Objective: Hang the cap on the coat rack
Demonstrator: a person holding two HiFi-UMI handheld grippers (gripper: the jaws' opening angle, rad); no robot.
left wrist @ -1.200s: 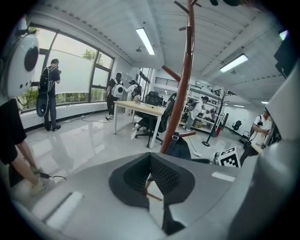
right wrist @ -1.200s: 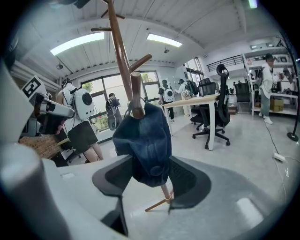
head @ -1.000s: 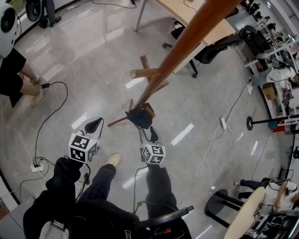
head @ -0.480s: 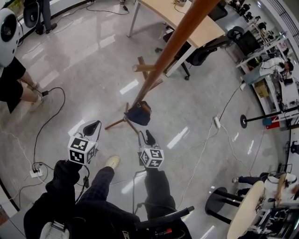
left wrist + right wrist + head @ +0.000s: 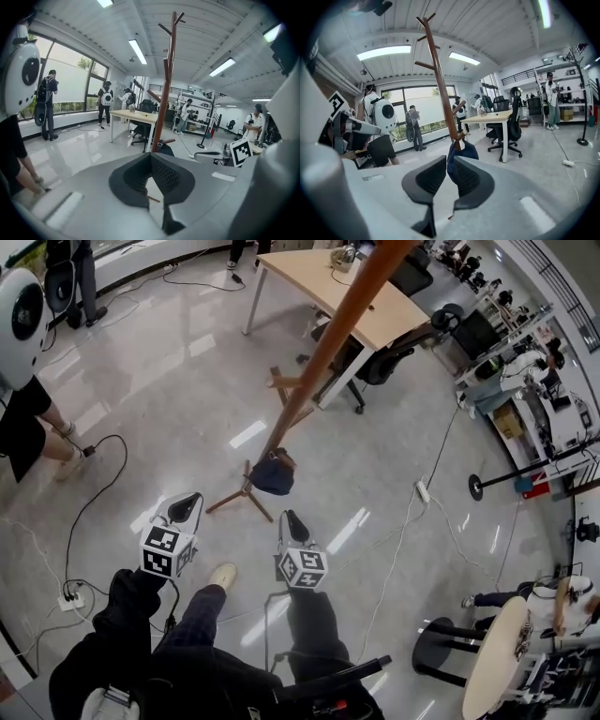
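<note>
Head view is showing the coat rack [image 5: 328,343] standing on the pale, glossy floor [image 5: 169,381], with its brown pole rising towards the top of the picture and its wooden legs spreading out near the middle of the floor. The cap [image 5: 272,476], dark blue, is hanging on a short low peg of the rack, close to the foot of the pole, and neither tool is touching it.

The left gripper [image 5: 186,506] is hovering nearer the wearer and off to the left of the cap, well apart from it. Left gripper view is showing its tongs [image 5: 151,155] meeting at the tips with nothing caught in them. The rack [image 5: 165,89] and the cap [image 5: 164,147] are sitting beyond them.

The right gripper [image 5: 295,524] is pointing at the cap from the near side, close to it but apart. Right gripper view is showing its tongs [image 5: 449,159] standing narrow after just closing inward, with a thin slit between the pads and nothing gripped. The cap [image 5: 462,150] is showing through that slit, hanging from its peg on the rack [image 5: 441,89] farther off.

A wooden desk [image 5: 291,268] is standing towards the far edge of the floor behind the rack, with a black office chair [image 5: 384,362] beside it. The wearer's pale shoe [image 5: 223,576] is resting on the floor between the two grippers.
</note>
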